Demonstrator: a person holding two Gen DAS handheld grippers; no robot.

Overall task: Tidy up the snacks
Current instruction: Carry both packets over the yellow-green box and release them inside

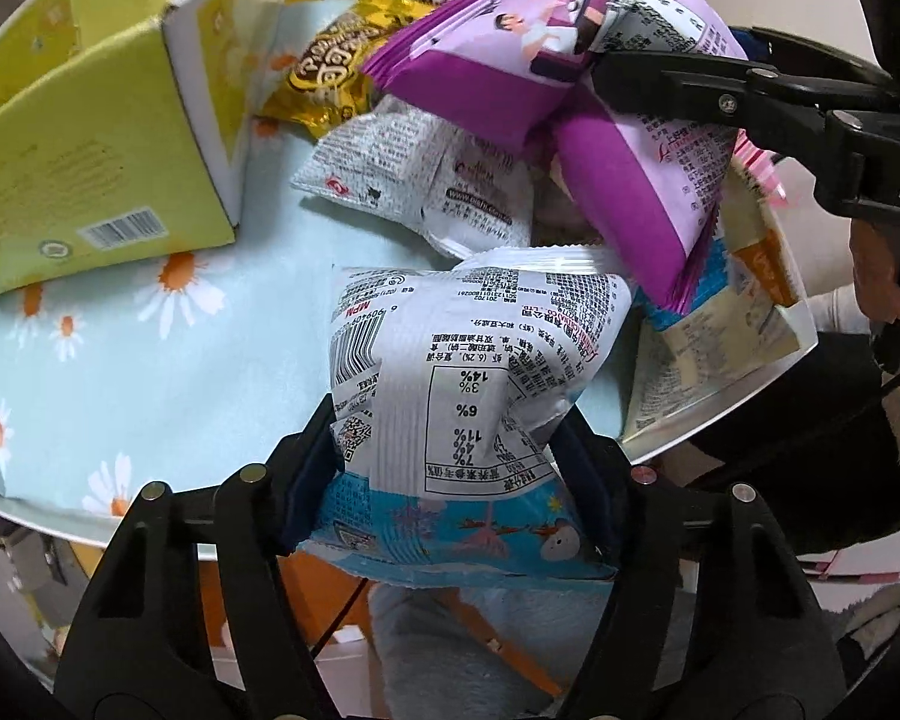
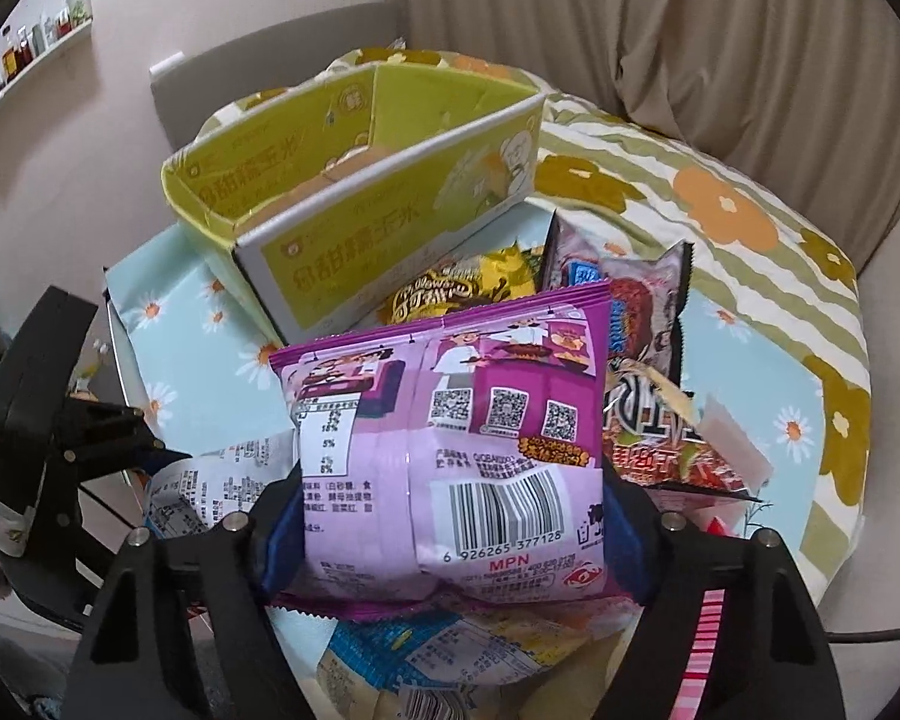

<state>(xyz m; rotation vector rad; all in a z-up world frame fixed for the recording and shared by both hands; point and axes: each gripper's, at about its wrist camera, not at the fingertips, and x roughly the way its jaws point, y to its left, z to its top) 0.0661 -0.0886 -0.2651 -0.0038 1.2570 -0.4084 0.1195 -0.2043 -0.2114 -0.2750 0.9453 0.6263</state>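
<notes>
My left gripper is shut on a white and blue snack bag and holds it over the table's near edge. My right gripper is shut on a purple snack bag, lifted above the snack pile; it also shows in the left wrist view, with the right gripper's fingers clamped on it. An open yellow-green cardboard box stands behind the pile, also seen at the left in the left wrist view. The left gripper shows at the left of the right wrist view.
Loose snacks lie on the daisy-print tablecloth: a gold bag, a white bag, a second purple bag and a dark red bag. The round table's edge is close. Curtains hang behind.
</notes>
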